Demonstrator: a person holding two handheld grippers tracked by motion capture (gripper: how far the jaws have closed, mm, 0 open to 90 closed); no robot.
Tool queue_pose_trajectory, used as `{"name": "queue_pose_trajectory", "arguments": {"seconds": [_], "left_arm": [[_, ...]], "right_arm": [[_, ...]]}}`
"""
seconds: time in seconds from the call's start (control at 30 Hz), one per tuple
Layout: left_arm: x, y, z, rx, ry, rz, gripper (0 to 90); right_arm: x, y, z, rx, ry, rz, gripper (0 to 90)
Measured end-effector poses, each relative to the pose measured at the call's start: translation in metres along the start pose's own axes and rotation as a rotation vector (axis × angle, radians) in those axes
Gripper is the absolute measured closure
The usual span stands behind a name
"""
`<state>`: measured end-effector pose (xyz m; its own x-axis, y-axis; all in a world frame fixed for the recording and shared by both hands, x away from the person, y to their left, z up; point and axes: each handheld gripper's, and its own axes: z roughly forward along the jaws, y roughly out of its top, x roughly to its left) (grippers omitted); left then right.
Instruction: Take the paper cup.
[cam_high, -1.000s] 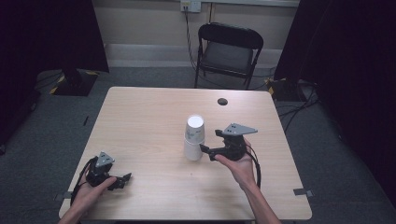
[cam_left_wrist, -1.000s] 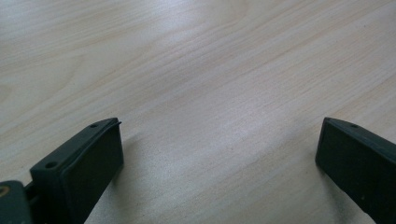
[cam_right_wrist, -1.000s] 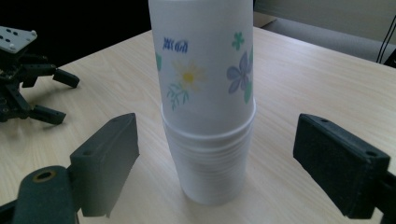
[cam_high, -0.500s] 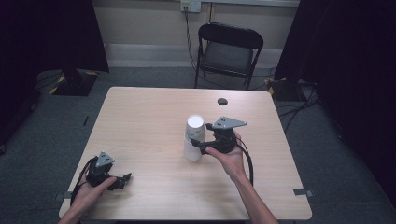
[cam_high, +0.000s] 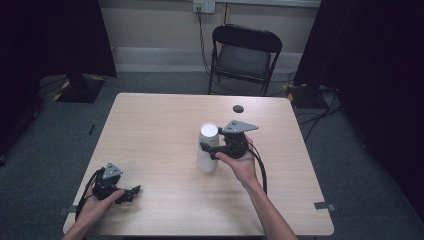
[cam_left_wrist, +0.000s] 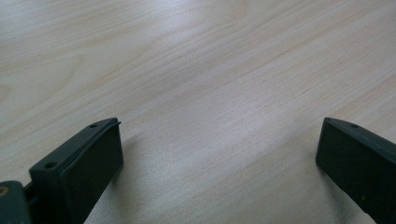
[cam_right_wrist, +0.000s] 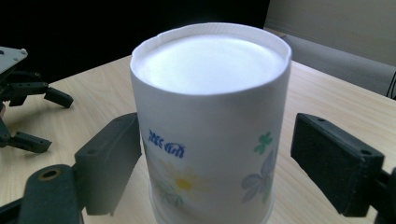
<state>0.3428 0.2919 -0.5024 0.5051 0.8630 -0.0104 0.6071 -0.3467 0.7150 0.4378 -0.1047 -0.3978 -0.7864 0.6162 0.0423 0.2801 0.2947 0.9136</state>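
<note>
A stack of upside-down white paper cups (cam_high: 206, 162) with flower prints stands near the middle of the wooden table (cam_high: 150, 125). My right gripper (cam_high: 212, 149) reaches in from the right, level with the top cup (cam_right_wrist: 210, 121), which stands between its two jaws. The jaws have just been closing. The left jaw sits at the cup's wall, while a small gap shows at the right jaw, so the gripper is open. My left gripper (cam_high: 131, 192) rests at the table's near left corner, open (cam_left_wrist: 219, 158) over bare wood.
A small dark round object (cam_high: 238, 108) lies near the far edge of the table. A black folding chair (cam_high: 245, 50) stands behind the table. Cables run over the floor at the right.
My right gripper has moved left, from beside the cup stack to around its top cup. The left hand has stayed where it was.
</note>
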Motion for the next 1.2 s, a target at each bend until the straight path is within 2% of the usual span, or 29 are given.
{"name": "queue_pose_trajectory", "arguments": {"seconds": [0.13,0.27,0.57,1.2], "left_arm": [[0.0,0.0,0.0,0.0,0.0,0.0,0.2],[0.0,0.0,0.0,0.0,0.0,0.0,0.2],[0.0001,0.0,-0.0001,0.0,0.001,0.002,0.2],[0.0002,0.0001,0.0001,0.0,-0.002,0.001,0.0]], "right_arm": [[-0.0001,-0.0012,0.0038,0.003,0.006,-0.005,19.9],[-0.0023,-0.002,0.0057,-0.018,0.013,0.003,22.1],[-0.0011,-0.001,0.0103,-0.004,0.025,0.001,27.7],[-0.0007,-0.0002,0.008,-0.02,0.026,0.0,28.9]]}}
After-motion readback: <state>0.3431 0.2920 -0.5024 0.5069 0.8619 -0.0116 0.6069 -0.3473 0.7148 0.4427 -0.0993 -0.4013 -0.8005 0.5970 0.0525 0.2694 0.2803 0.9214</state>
